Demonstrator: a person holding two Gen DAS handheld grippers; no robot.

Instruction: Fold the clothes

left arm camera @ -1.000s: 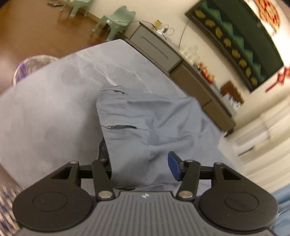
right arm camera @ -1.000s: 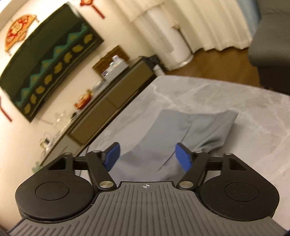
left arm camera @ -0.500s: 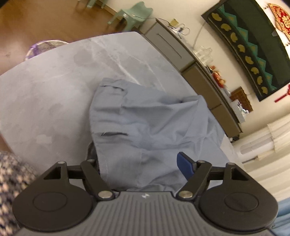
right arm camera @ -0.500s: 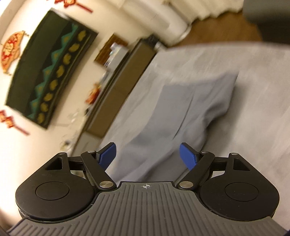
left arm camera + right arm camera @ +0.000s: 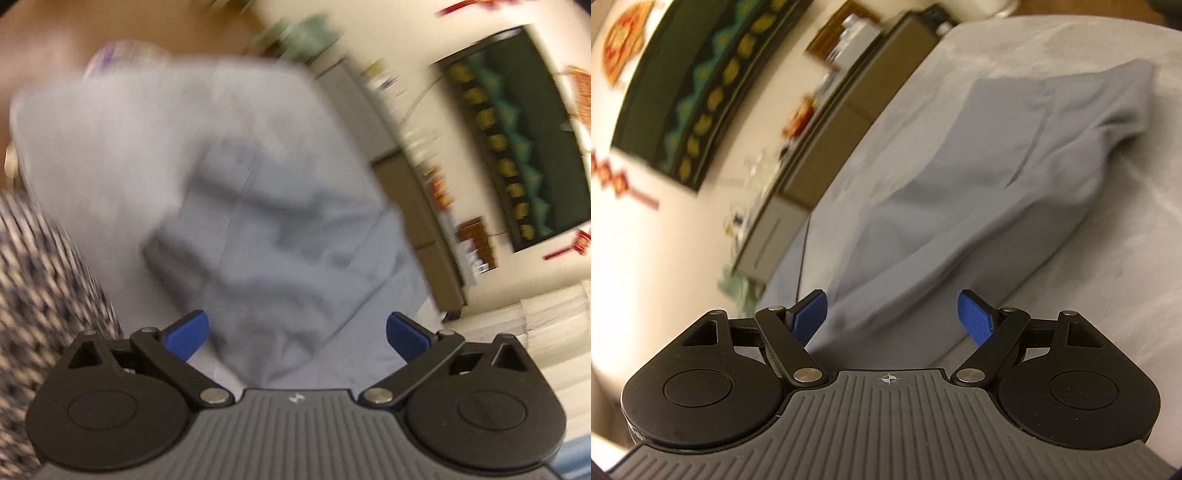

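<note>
Grey table (image 5: 1089, 258), garment (image 5: 979, 177), seemingly crumpled.

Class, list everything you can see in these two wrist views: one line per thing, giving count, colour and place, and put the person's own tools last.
garment: one, grey-blue, lying rumpled on the table
table: one, pale grey marbled top, under the garment
sideboard: one, brown and grey, against the wall behind the table
wall hanging: one, dark with green and yellow pattern, above the sideboard
red ornaments: several, on the wall beside the hanging
patterned fabric: one patch, black and white, at the left edge, blurred
left claw: one, black with blue pads, open above the garment
right claw: one, black with blue pads, open at the garment's near end
</note>
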